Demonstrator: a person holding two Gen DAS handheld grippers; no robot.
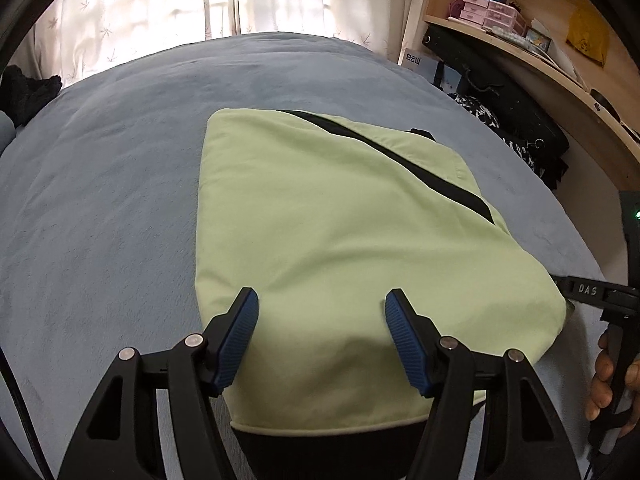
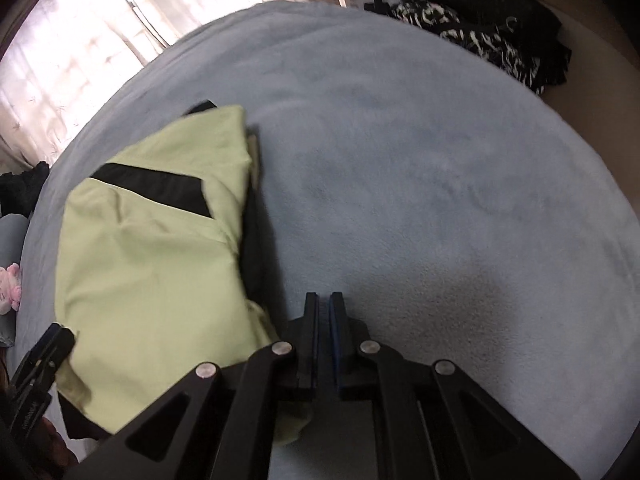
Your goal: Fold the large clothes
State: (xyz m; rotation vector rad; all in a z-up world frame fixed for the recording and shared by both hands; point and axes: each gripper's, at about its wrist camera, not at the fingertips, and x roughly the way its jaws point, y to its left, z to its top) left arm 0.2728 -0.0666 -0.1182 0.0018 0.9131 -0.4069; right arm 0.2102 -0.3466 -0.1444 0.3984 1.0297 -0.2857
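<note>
Left gripper (image 1: 322, 312) hung over the near end of the garment (image 1: 340, 240), jaws standing apart, blue pads (image 1: 240, 336) bare, nothing gripped; whether the tips touched the cloth could not be told. Right gripper (image 2: 324, 304) was all but closed, only a slit between the jaws, nothing in them, and sat over bare blanket (image 2: 440, 180).

Key relation: the pale green garment with black trim lay folded into a rough rectangle on the blue-grey blanket. From the left gripper it was directly ahead and below, long axis running away from the gripper toward the curtains (image 1: 280, 0). From the right gripper it lay just to its left, near edge beside the fingers, apart from them. Judged: left hand was nearer and centred on it; right would have to come across to reach the side edge. Fold looked mostly done, another fold or a smoothing pass probably left.

Counts:
- garment being folded: one
- grippers: two, each showing at the edge of the other's view
- hand visible: one, the right (image 1: 612, 380), on its handle
- dark patterned clothes heap (image 2: 500, 40) far ahead and to the right of the right gripper: one
- shelf (image 1: 520, 40) with small boxes: one; boxes too small to count
</note>
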